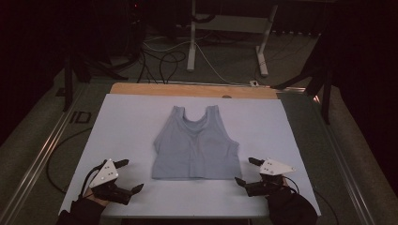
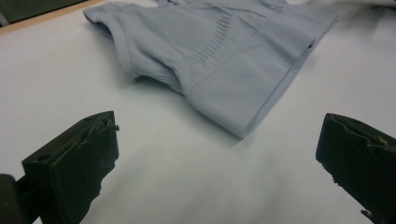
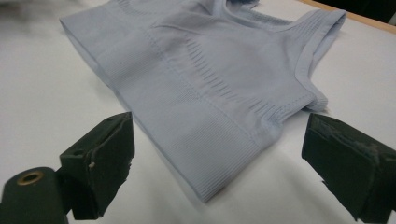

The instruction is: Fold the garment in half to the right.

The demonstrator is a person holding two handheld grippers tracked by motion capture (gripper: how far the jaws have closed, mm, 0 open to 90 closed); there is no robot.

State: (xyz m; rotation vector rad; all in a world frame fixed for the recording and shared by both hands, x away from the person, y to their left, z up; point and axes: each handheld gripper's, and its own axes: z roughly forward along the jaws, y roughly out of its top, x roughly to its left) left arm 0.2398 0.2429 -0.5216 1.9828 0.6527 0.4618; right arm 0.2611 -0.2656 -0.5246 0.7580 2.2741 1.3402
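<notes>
A pale blue sleeveless ribbed top point(image 1: 195, 145) lies flat in the middle of a white board point(image 1: 131, 122), straps toward the far side, hem toward me. My left gripper point(image 1: 131, 176) rests open on the board just off the top's lower left corner point(image 2: 240, 130), nothing between its jaws. My right gripper point(image 1: 246, 171) is open beside the lower right corner; in the right gripper view the hem corner point(image 3: 208, 193) lies between the spread jaws, untouched. In the left gripper view the top point(image 2: 219, 51) lies ahead of the wide-apart jaws point(image 2: 217, 154).
The white board sits on a wooden tabletop point(image 1: 187, 89) whose far edge shows. Beyond it stand white table legs point(image 1: 191, 42) and loose cables point(image 1: 164, 61) on the dark floor. Black stands point(image 1: 324, 79) flank the table. Bare board lies left and right of the top.
</notes>
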